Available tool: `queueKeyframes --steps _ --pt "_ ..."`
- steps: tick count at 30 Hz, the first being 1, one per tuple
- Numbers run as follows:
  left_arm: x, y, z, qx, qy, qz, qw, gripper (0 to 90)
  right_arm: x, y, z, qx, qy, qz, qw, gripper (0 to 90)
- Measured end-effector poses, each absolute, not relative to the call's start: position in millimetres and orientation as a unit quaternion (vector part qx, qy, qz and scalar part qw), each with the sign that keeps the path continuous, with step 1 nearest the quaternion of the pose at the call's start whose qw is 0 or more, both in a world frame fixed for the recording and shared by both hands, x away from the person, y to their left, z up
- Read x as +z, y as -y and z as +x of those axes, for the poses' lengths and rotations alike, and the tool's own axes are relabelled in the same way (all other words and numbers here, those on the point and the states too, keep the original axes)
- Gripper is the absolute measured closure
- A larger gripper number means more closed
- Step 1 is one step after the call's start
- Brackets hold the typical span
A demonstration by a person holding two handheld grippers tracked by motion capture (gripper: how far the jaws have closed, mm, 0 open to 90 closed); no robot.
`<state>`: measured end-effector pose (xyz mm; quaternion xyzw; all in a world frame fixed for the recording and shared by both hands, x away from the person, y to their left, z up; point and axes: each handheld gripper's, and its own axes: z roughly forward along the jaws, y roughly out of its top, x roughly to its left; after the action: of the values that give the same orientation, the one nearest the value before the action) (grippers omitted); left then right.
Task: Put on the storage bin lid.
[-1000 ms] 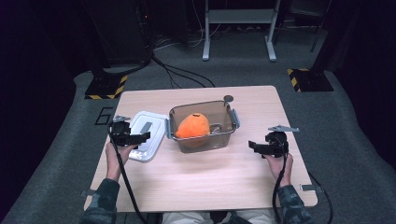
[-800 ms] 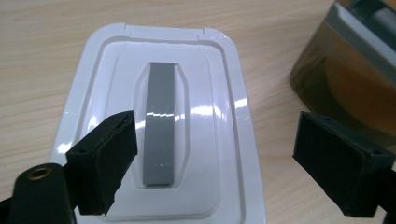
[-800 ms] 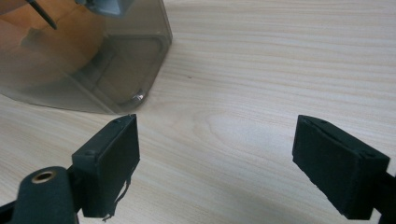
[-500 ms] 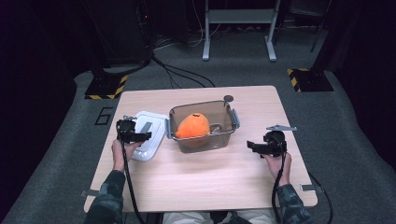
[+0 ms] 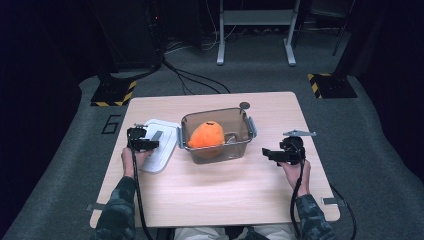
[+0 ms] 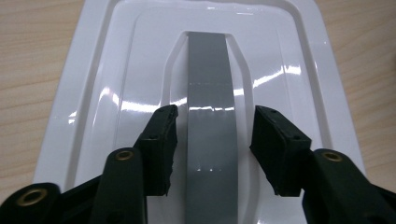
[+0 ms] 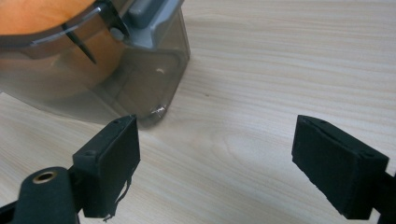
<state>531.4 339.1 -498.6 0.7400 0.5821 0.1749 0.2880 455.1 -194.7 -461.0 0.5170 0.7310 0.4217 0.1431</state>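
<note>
A white lid [image 5: 161, 149] lies flat on the table, left of a clear grey container [image 5: 248, 126] that holds an orange round thing [image 5: 206, 135]. My left gripper [image 5: 150, 145] is low over the lid. In the left gripper view its jaws [image 6: 212, 121] straddle the lid's [image 6: 116, 70] grey handle strip [image 6: 210, 84]. They have just been closing, and a small gap remains on each side of the strip. My right gripper [image 5: 265, 152] stands open right of the container, with bare table between its pads [image 7: 217, 140] and the container's corner [image 7: 140, 84] just ahead.
A small dark round thing [image 5: 244, 105] sits on the wooden table [image 5: 225, 195] behind the container. Grey latches stick out from the container's ends. Cables trail from both grippers to the near edge. Dark floor and stands surround the table.
My left gripper has come down and toward the lid's middle, and its jaws have narrowed around the grey handle. The right gripper has stayed where it was.
</note>
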Motion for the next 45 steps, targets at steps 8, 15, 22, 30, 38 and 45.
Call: queueKeyframes --steps 8,15,22,30,38,45 --pt "-499 -339 532 0.180 -0.568 0.752 0.283 65.6 -448 188 460 0.427 -0.733 0.511 0.141 14.8" --pt "-499 -339 532 0.183 -0.560 0.754 0.290 66.0 -440 184 465 0.430 -0.734 0.507 0.138 15.0" --pt "-496 -344 530 0.187 -0.564 0.746 0.300 66.1 -435 184 468 0.431 -0.735 0.504 0.141 15.1" --pt "-474 -346 526 0.199 -0.548 0.750 0.313 66.1 -432 181 471 0.433 -0.734 0.505 0.138 15.4" --pt "-446 -345 522 0.207 -0.529 0.756 0.325 66.1 -426 177 473 0.435 -0.737 0.498 0.141 15.6" --pt "-418 -340 521 0.224 -0.509 0.764 0.328 66.1 -424 175 474 0.436 -0.737 0.497 0.140 15.7"
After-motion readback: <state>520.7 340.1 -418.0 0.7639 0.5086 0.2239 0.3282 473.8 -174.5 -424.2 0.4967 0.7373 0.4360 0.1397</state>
